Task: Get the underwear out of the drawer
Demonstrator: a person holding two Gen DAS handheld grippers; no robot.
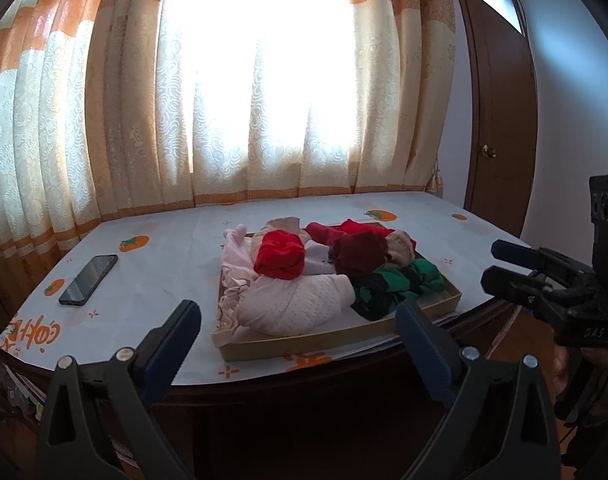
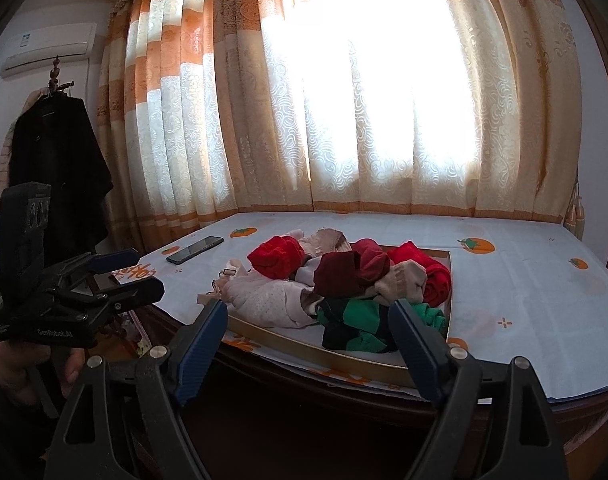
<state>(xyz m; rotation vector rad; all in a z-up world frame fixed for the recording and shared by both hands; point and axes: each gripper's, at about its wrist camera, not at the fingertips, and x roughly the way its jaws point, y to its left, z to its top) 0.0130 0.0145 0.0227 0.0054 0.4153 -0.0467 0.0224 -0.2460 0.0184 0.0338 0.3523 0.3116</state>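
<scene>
Home bedroom: curtains [image 2: 344, 120], hanging coat [image 2: 56, 168], wall air conditioner [image 2: 48, 48], door [image 1: 500, 120].

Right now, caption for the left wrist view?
Open left gripper faces a shallow tray of rolled underwear; phone lies left.

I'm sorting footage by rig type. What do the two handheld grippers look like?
Both match: the left gripper and right gripper have black plastic frames with triangular cutouts, silver pivot bolts and ribbed dark-blue finger pads. White lettering marks each body. A black block with round lenses tops each. A thin cable hangs below the right one.
</scene>
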